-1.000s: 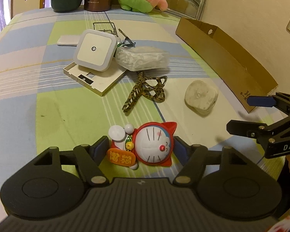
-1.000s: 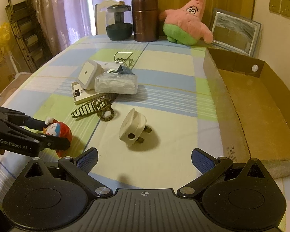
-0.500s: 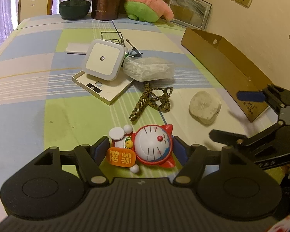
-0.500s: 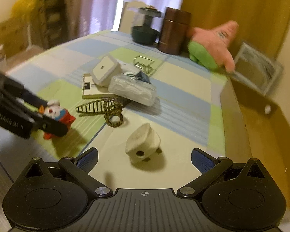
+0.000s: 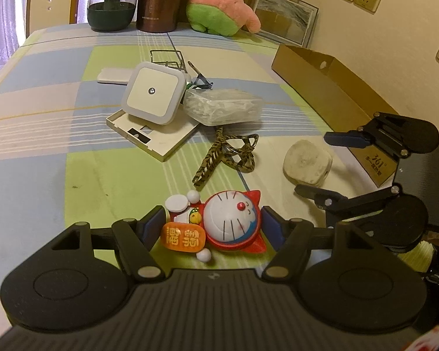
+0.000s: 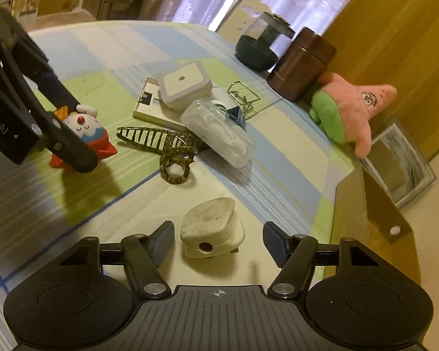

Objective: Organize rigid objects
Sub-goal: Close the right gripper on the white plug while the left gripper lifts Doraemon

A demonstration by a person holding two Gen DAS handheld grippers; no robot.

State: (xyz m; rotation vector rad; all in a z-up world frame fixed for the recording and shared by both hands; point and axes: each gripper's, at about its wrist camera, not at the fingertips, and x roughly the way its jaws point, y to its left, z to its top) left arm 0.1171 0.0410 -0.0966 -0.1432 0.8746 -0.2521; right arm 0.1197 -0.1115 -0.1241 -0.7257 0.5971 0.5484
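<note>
My left gripper [image 5: 213, 226] is shut on a red and white Doraemon figure [image 5: 219, 225] and holds it just above the table; it also shows in the right wrist view [image 6: 82, 134]. My right gripper [image 6: 218, 239] is open, its fingers on either side of a white plug adapter [image 6: 212, 232], a gap on each side. The adapter lies on the table in the left wrist view [image 5: 307, 162]. A brown cardboard box [image 5: 330, 87] lies open at the right.
A square white night light [image 5: 153, 92] leans on a flat white box [image 5: 152, 133]. A clear plastic case [image 5: 222, 106], a leopard-print hair clip [image 5: 225, 153] and wire clips [image 5: 166, 58] lie mid-table. A plush star [image 5: 219, 5], canister [image 5: 158, 0] and jar [image 5: 111, 3] stand at the back.
My right gripper has moved forward and tilted, so the white adapter now sits between its open fingers. My left gripper keeps hold of the figure and has risen slightly.
</note>
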